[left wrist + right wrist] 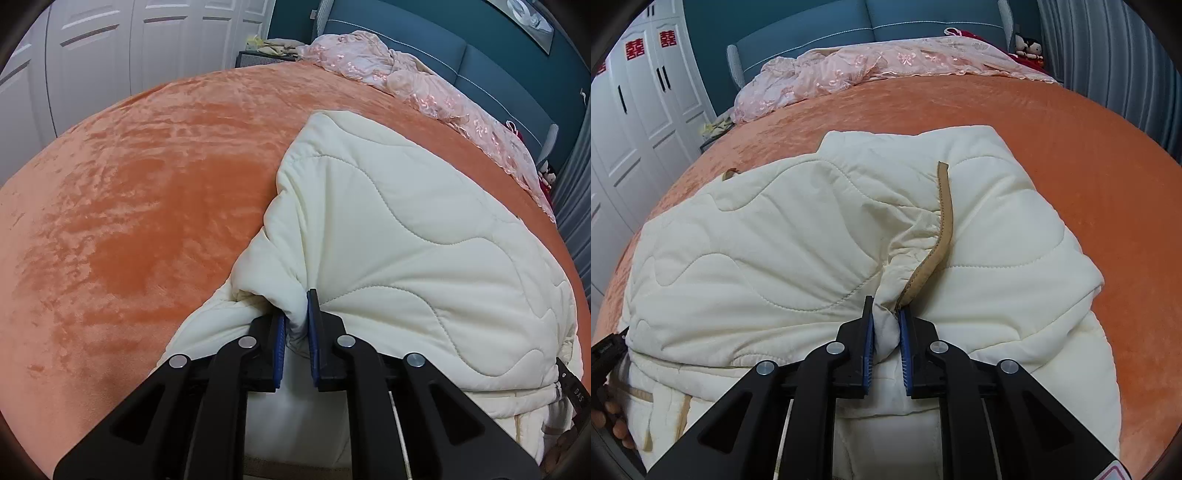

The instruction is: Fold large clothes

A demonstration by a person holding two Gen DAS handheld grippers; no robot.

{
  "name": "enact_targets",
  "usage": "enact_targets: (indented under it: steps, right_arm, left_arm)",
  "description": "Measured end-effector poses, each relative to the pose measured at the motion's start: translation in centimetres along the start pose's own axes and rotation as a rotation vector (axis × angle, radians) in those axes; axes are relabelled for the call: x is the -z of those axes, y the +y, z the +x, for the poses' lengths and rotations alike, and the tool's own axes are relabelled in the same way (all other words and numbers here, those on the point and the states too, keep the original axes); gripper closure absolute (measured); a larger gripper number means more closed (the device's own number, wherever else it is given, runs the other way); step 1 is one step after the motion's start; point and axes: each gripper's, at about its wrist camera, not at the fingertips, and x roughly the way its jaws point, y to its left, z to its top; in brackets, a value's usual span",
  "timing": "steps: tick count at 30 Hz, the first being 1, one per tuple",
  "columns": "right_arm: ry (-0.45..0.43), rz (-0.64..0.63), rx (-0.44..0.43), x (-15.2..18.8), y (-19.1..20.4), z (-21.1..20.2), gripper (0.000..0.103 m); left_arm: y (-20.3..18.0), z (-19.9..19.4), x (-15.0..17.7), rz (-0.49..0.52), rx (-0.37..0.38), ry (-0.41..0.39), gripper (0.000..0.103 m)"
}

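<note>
- We saw the cream quilted coat point(820, 236) lying on the orange bedspread point(122, 206), near its front edge.
- Our left gripper point(296, 325) and right gripper point(886, 332) each pinched only a small coat fold.
- We judged such thick padding could slip free mid-fold.

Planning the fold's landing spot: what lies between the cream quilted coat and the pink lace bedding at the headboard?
Only bare orange plush bedspread separates the cream quilted coat from the pink lace bedding, shown in the right wrist view.
</note>
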Motion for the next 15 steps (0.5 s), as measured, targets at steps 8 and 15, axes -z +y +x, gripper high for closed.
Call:
enact_targets:
  steps: [8,15]
  right_arm:
    - [-0.124,0.036,0.069,-2.2,0.9,-7.9,0.075]
    - [-0.001,-0.111,0.017,-3.1,7.7,-1.5,0.075]
  left_arm:
    - [-2.8,-7.3,-3.2,0.14,-0.063,-0.056,0.071]
    - [-9.1,-2.7,-4.0,0.22,-0.04,0.016,0.07]
